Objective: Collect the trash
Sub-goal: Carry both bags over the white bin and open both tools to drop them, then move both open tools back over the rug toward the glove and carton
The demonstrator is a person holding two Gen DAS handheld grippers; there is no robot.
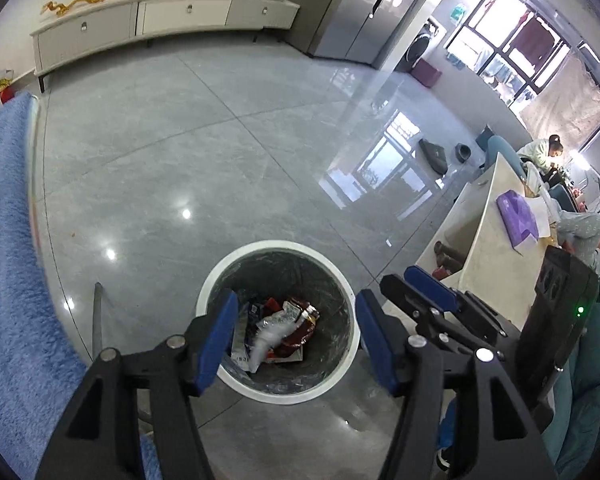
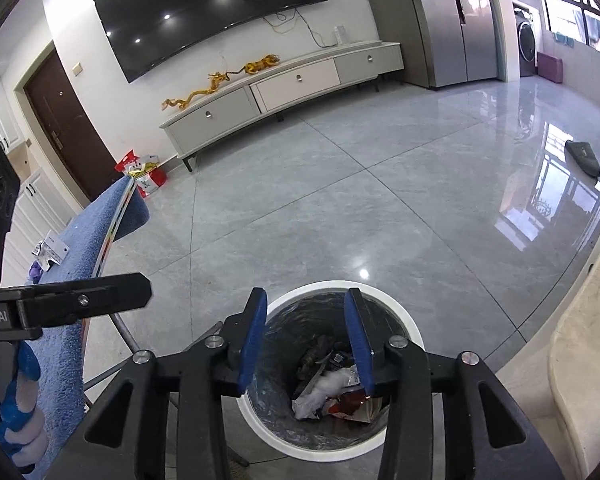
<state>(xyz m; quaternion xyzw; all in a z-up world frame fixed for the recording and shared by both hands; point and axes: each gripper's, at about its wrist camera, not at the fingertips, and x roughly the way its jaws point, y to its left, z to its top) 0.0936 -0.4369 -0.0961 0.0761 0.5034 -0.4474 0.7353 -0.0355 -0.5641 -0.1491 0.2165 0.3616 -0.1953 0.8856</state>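
Trash [image 1: 278, 330]: lying as a heap of crumpled wrappers at the bottom of the bin, a white blurred piece [image 2: 320, 394] uppermost, red and silver packets beside it.
Bin [image 1: 342, 376]: standing upright on the grey tiled floor [image 1: 204, 152], white rim ringing a dark liner, just off the edge of the blue-covered table.
Left gripper [image 1: 296, 340]: hanging over the bin's mouth, pointing steeply down, blue pads parted, nothing lying between them, no pad touching any trash.
Right gripper [image 2: 306, 344]: hanging over the same bin from the other side, tilting down, jaws standing apart and gripping nothing; appearing also in the left view [image 1: 422, 294] just right of the bin's rim.
Blue-covered table [image 2: 80, 240]: showing its towel-like cover and curved edge at the left, slips of paper [image 2: 50, 252] lying near that edge.
Pale counter [image 1: 484, 232]: standing right of the bin, a purple packet [image 1: 516, 220] lying on top.
Persons: sitting past the counter's far end, too small for detail.
Low cabinet [image 2: 284, 88]: running along the far wall under a dark television [image 2: 208, 12], golden figures [image 2: 220, 80] resting on top.
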